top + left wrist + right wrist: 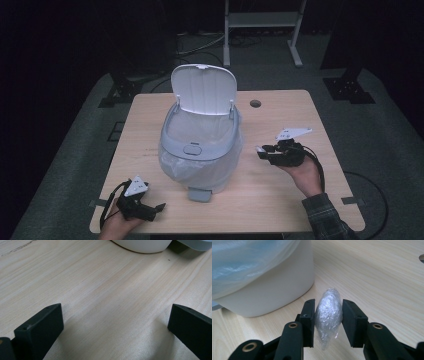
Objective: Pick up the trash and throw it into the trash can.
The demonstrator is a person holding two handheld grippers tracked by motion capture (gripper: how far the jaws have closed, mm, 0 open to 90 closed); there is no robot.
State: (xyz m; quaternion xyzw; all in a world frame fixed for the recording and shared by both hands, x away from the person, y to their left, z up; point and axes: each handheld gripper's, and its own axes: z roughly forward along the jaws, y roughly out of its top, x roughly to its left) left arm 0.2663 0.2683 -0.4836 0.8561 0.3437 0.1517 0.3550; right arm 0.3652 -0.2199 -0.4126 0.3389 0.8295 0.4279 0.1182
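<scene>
- right gripper (328, 323) pinching crumpled plastic wad (329, 315), held above table (280, 200) beside open-lidded bin (200, 150)
- left gripper (115, 327) jaws spread wide, nothing between them, low over the table

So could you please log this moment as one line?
right gripper: shut on plastic wad | left gripper: open, over table | bin: lid open

place: lab/studio | evidence: black curtains (60, 40), lone wooden table (280, 107), stand feet (350, 90)
</scene>
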